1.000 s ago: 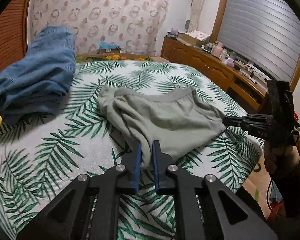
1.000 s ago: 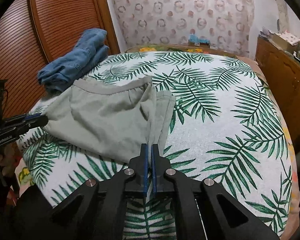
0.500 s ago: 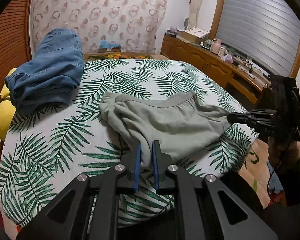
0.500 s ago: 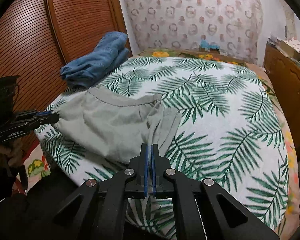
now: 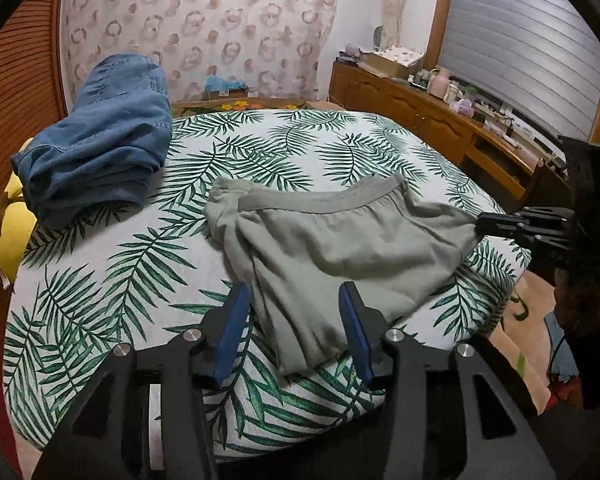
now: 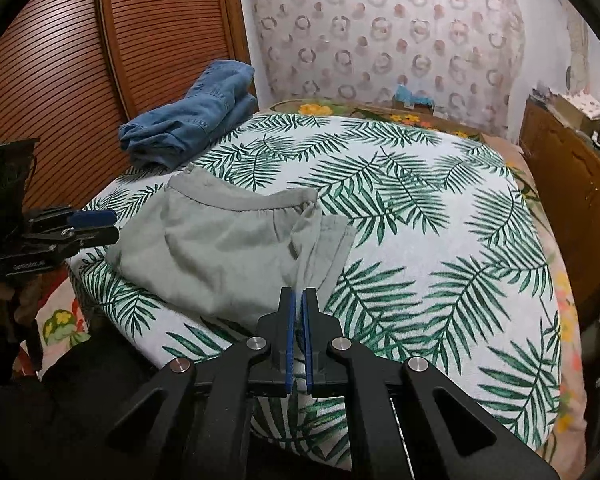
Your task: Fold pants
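Left wrist, pants btwn fingers

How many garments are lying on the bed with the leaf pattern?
2. Folded blue denim jeans lie at the bed's far left edge; grey-green cotton pants lie near the front edge. Others may be hidden outside these views.

Only readable text: small white lettering on the side of the left gripper, behind its fingers, looks like "GenRobot.AI", partly blurred. No other legible labels, brands or numbers.
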{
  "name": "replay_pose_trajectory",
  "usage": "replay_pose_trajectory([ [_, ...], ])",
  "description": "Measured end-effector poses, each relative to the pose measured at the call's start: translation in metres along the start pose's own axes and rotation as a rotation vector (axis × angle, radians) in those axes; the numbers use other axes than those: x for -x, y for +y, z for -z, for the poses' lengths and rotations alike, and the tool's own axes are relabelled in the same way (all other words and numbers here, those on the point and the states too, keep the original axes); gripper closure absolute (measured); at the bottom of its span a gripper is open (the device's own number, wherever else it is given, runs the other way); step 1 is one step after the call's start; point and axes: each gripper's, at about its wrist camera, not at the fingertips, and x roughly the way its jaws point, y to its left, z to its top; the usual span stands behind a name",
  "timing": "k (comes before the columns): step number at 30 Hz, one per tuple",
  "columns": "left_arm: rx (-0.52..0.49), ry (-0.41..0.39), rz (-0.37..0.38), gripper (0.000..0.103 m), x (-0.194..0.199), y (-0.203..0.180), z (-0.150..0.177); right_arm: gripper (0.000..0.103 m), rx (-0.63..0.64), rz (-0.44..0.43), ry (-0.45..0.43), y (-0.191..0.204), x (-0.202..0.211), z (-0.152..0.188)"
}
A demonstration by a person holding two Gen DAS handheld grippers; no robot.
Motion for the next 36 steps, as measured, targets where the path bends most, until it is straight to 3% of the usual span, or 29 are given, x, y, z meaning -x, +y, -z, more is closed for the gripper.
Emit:
replay_pose_trajectory([
  [4,0.008,0.006,-0.009,0.027,-0.008,0.005,-0.005,0.092,0.005,0.017,-0.008,-0.002,-0.003,-0.006],
  [7,0.023,0.015,-0.007,0.026,-0.015,0.009,-0.01,0.085,-0.002,0.011,-0.02,-0.005,-0.007,-0.013],
  [21,0.048,0.036,-0.062,0.026,-0.049,0.026,-0.032,0.084,-0.033,-0.035,0.052,-0.012,-0.084,-0.054],
  [30,0.052,0.065,-0.088,0.026,-0.065,0.035,-0.035,0.084,-0.012,-0.045,0.091,-0.011,-0.106,-0.066],
  [32,0.059,0.073,-0.087,0.026,-0.068,0.037,-0.034,0.085,0.013,-0.032,0.083,-0.009,-0.107,-0.066],
  [33,0.062,0.076,-0.087,0.026,-0.069,0.038,-0.034,0.094,0.022,-0.021,0.077,-0.009,-0.106,-0.066],
  [36,0.055,0.069,-0.089,0.026,-0.071,0.037,-0.031,0.095,0.006,-0.002,0.026,-0.011,-0.101,-0.069],
])
